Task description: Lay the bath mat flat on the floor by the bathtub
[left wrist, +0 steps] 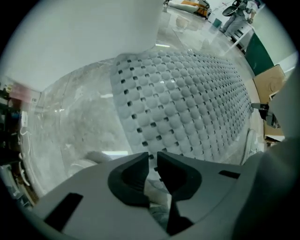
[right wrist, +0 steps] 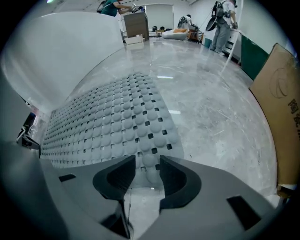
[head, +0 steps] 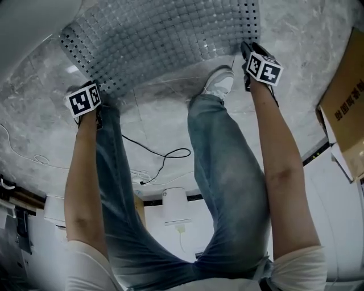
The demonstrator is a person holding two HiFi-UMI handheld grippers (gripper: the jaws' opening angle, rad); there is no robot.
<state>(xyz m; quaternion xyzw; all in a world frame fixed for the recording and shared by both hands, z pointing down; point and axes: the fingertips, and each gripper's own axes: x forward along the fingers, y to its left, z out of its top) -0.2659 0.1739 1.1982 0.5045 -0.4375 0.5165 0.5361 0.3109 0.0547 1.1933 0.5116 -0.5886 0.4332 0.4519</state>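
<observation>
The grey translucent bath mat (head: pixel 165 40), studded with bumps and holes, lies spread on the marble floor beside the white bathtub (head: pixel 28 17). My left gripper (head: pixel 96 91) is at the mat's near left corner. In the left gripper view its jaws (left wrist: pixel 153 157) stand a narrow slit apart, with the mat (left wrist: pixel 187 103) edge right at the tips. My right gripper (head: pixel 245 50) is at the near right corner. In the right gripper view (right wrist: pixel 147 159) the jaws stand apart, and the mat (right wrist: pixel 108 126) edge lies between the tips without being pinched.
The person's white shoe (head: pixel 220 82) stands just short of the mat's near edge. A black cable (head: pixel 165 156) trails over the floor behind. A cardboard box (head: pixel 347 96) stands at the right. The tub wall (right wrist: pixel 61 51) borders the mat's far side.
</observation>
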